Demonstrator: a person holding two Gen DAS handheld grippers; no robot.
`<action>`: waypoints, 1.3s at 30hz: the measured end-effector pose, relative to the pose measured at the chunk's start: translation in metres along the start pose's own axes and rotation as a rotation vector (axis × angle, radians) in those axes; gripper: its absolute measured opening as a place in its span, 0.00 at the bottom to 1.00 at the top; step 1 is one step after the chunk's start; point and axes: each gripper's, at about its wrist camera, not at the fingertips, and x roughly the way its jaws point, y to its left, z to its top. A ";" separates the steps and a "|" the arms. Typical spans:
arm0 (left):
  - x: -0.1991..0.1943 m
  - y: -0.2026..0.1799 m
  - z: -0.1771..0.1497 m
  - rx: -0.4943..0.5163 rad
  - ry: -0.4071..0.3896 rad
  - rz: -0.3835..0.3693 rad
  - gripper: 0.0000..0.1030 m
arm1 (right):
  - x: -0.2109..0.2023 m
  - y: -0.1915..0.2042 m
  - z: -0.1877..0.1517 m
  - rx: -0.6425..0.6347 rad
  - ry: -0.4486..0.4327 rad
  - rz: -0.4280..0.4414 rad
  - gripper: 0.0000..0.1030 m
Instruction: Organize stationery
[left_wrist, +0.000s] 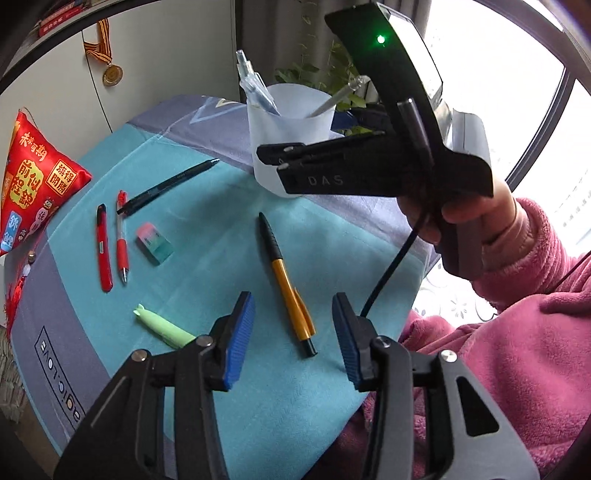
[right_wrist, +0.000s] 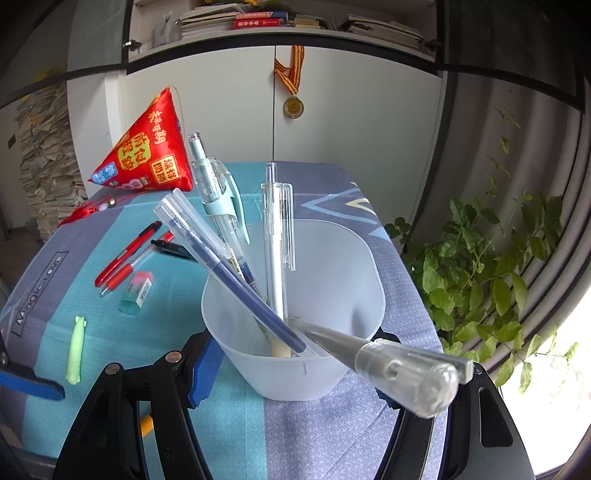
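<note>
A translucent cup (right_wrist: 295, 373) holds several pens and stands on the table; it also shows in the left wrist view (left_wrist: 284, 125). My right gripper (right_wrist: 295, 373) is open, its blue pads either side of the cup's base; a clear pen (right_wrist: 388, 363) leans out toward the camera. My left gripper (left_wrist: 293, 334) is open and empty, hovering above an orange pen (left_wrist: 286, 280). A green pen (left_wrist: 164, 326), black pen (left_wrist: 168, 186), red pen (left_wrist: 122, 236), red knife (left_wrist: 104, 247) and eraser (left_wrist: 154, 243) lie on the cloth.
A red pyramid pouch (right_wrist: 151, 147) sits at the table's far left. A leafy plant (right_wrist: 480, 273) stands to the right of the table. White cabinet doors with a hanging medal (right_wrist: 293, 105) are behind. The table edge runs near the pink-sleeved arm (left_wrist: 517, 314).
</note>
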 end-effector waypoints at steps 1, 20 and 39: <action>0.003 0.000 -0.001 -0.006 0.010 -0.014 0.40 | 0.000 0.001 0.000 -0.002 0.000 -0.001 0.67; 0.038 0.003 -0.017 -0.114 0.064 0.075 0.11 | -0.002 0.006 -0.003 -0.025 -0.008 0.013 0.67; -0.042 0.033 0.022 -0.174 -0.211 0.191 0.11 | -0.003 0.008 -0.002 -0.015 -0.010 0.016 0.67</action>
